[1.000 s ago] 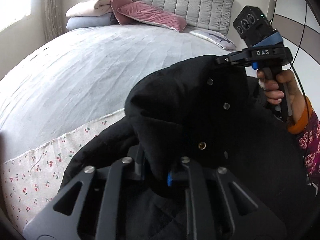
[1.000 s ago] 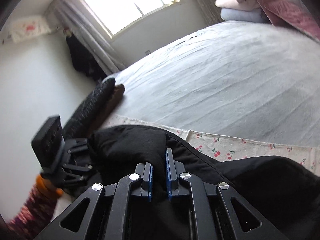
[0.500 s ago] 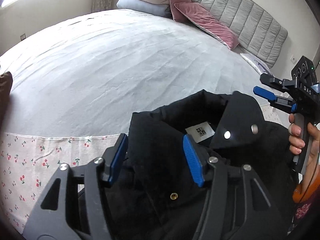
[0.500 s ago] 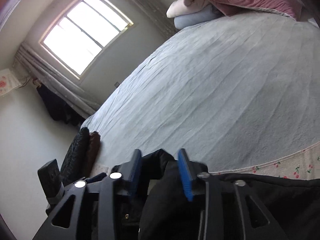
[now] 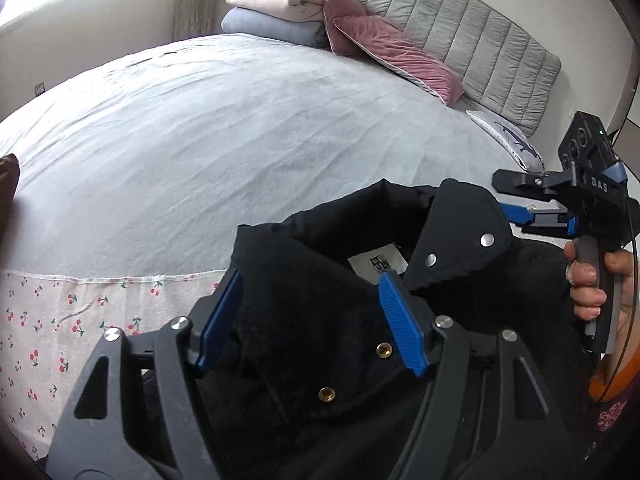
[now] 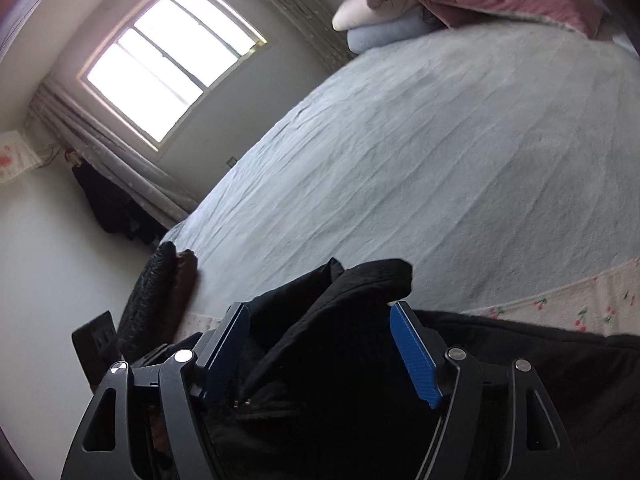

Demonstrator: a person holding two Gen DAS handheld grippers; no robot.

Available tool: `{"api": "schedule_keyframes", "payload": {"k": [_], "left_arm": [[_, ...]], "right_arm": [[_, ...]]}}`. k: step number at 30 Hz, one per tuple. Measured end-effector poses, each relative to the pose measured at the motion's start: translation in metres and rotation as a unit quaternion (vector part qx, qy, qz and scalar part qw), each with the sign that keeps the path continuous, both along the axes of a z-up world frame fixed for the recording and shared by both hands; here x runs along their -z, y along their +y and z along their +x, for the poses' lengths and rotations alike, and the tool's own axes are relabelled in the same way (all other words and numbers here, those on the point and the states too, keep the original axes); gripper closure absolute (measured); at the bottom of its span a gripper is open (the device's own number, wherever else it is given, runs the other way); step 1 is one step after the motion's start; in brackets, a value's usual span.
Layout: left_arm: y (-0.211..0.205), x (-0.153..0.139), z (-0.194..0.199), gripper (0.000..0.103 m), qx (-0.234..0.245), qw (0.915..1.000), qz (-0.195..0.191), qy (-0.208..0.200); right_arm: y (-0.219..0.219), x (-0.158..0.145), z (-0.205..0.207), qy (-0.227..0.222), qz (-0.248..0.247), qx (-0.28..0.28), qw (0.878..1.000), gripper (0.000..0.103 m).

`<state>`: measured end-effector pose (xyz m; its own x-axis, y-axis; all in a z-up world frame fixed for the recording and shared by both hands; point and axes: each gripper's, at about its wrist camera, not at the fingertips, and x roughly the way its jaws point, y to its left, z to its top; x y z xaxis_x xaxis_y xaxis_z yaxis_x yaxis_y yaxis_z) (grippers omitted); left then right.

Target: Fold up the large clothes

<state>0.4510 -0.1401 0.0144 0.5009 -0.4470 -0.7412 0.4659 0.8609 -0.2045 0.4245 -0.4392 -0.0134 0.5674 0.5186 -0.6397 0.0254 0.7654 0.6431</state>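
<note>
Bed [image 5: 240, 120] is my landmark: grey sheet on top, cherry-print strip along the near edge. Pillows [image 5: 360, 40] and folded blankets sit at the far end against the headboard, well apart from the work. Dark bundles [image 6: 160, 292] lie at the bed's left edge near the window wall.

Black coat [image 5: 360, 320] lies at the near edge of the bed, bunched, collar end toward the headboard, lower part hanging off toward me. It overlaps the cherry strip and just reaches the grey sheet.

Left gripper [image 5: 310, 320]: fingers wide apart, straddling the collar area, not clamped on anything. Right gripper [image 6: 320, 352]: fingers also wide apart, with a raised black fold standing between the pads but not pinched. From the left view it sits just right of the collar.

Step in hand, as I judge it: laying the coat out flat before the first fold. To do it well I'd take the shoulders either side of the collar, pinch seam rather than puffy padding, and drag the coat further onto the bed so it spreads out. Grab a single layer only.

Coat looks thick, matte, padded; stand-up collar, open front. Flap has silver snaps [image 5: 487, 240], brass snaps on the placket below. White label [image 5: 378, 266] shows inside the neck.
</note>
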Motion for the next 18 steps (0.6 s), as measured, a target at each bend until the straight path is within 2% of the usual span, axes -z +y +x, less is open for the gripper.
{"api": "schedule_keyframes", "payload": {"k": [2,3,4,5,6,7,8,9,10,11,12,13,14,16,17,18], "left_arm": [[-0.006,0.005,0.001,0.032,0.003,0.9999,0.002,0.016],[-0.010,0.009,0.000,0.032,0.005,0.9998,0.004,0.019],[-0.012,0.011,-0.001,0.032,0.009,0.9998,0.006,0.018],[-0.014,0.014,-0.002,0.032,0.010,0.9998,0.008,0.018],[-0.015,0.016,-0.004,0.032,0.010,0.9997,0.010,0.019],[-0.016,0.019,-0.006,0.032,0.011,0.9996,0.011,0.022],[-0.015,0.021,-0.007,0.032,0.013,0.9996,0.008,0.025],[-0.015,0.024,-0.009,0.032,0.014,0.9995,0.005,0.027],[-0.013,0.024,-0.011,0.032,0.016,0.9995,0.003,0.028],[-0.013,0.027,-0.013,0.032,0.021,0.9994,0.001,0.029],[-0.013,0.029,-0.014,0.032,0.023,0.9993,0.003,0.028],[-0.013,0.032,-0.015,0.032,0.024,0.9992,0.007,0.030],[-0.013,0.035,-0.015,0.032,0.025,0.9991,0.013,0.034],[-0.014,0.042,-0.015,0.032,0.023,0.9986,0.029,0.039],[-0.014,0.045,-0.016,0.032,0.024,0.9982,0.038,0.041],[-0.014,0.048,-0.018,0.032,0.026,0.9978,0.046,0.041]], "right_arm": [[0.006,0.019,0.011,0.052,0.036,0.006,0.998,0.030],[0.010,0.028,0.015,0.062,0.044,0.012,0.997,0.033],[0.013,0.031,0.019,0.060,0.038,0.020,0.997,0.040],[0.014,0.038,0.025,0.060,0.034,0.035,0.997,0.049],[0.014,0.049,0.030,0.071,0.043,0.046,0.995,0.074],[0.013,0.058,0.034,0.078,0.065,0.051,0.993,0.085],[0.010,0.068,0.036,0.074,0.106,0.052,0.990,0.087],[0.005,0.075,0.036,0.053,0.167,0.045,0.983,0.089],[0.000,0.079,0.034,0.024,0.225,0.035,0.973,0.090],[-0.007,0.082,0.031,-0.015,0.291,0.016,0.957,0.090],[-0.012,0.086,0.028,-0.036,0.325,0.003,0.945,0.090],[-0.017,0.089,0.026,-0.038,0.330,-0.001,0.943,0.088],[-0.021,0.094,0.025,-0.022,0.308,0.003,0.951,0.087],[-0.031,0.102,0.023,0.046,0.190,0.029,0.980,0.086],[-0.035,0.105,0.021,0.066,0.138,0.027,0.988,0.087],[-0.041,0.105,0.015,0.064,0.139,0.016,0.988,0.090]]}}
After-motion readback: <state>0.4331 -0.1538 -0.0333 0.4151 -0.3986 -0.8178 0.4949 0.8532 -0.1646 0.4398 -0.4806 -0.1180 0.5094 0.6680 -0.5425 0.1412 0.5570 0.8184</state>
